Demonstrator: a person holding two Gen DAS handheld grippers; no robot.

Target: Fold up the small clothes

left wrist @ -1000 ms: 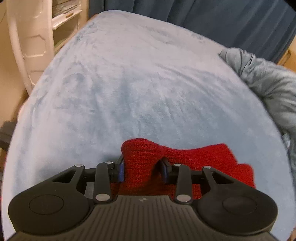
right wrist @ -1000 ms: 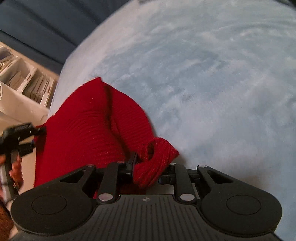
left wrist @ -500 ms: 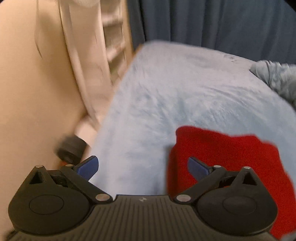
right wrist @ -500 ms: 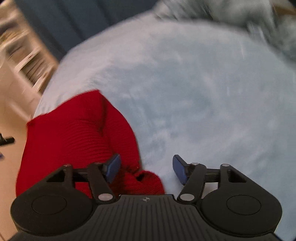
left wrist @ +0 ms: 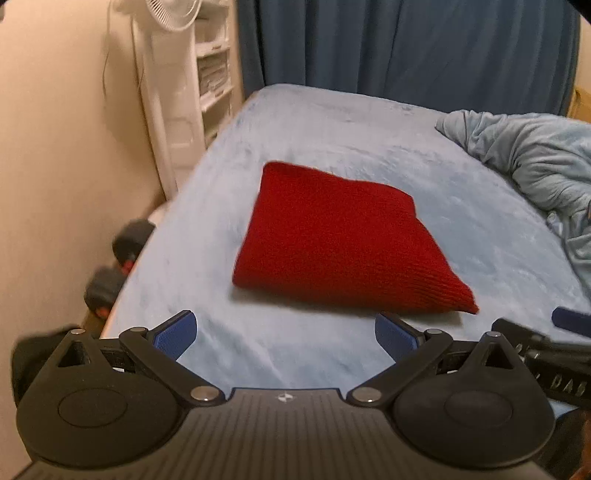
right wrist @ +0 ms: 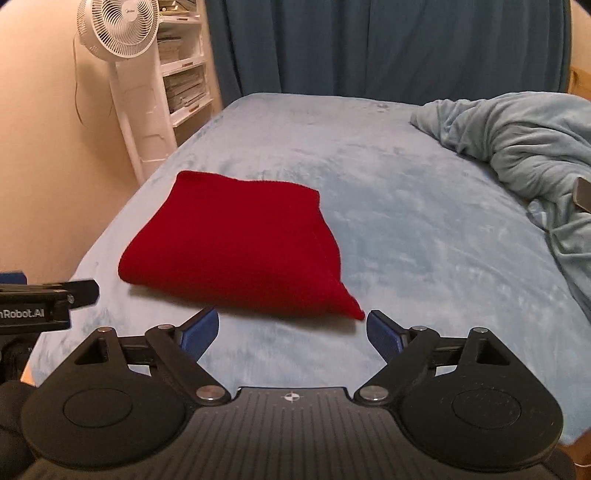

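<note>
While lettering "nRobot.AI" shows on the left gripper (right wrist: 48, 295), spread empty, the folded red knit (right wrist: 236, 254) lies near the bed's (right wrist: 424, 229) left edge, just beyond the opening, empty right gripper (right wrist: 291, 332).

I see the folded knit garment (right wrist: 236, 243) lying on the bed (right wrist: 406, 229), a rumpled blanket (right wrist: 524, 136) to its right, a fan (right wrist: 118, 26) and shelves (right wrist: 184, 81) behind-left.

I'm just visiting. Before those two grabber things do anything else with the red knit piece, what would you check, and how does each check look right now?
1. Red knit piece lies folded on the bed: ok.
2. Left gripper open, nothing between its fingers: ok.
3. Right gripper, jaws opening, nothing between them: ok.
4. Fold edges even: not ok, one corner pokes out.
5. Rumpled blanket clear of the knit: ok.
6. More clothes waiting: cannot tell.
</note>
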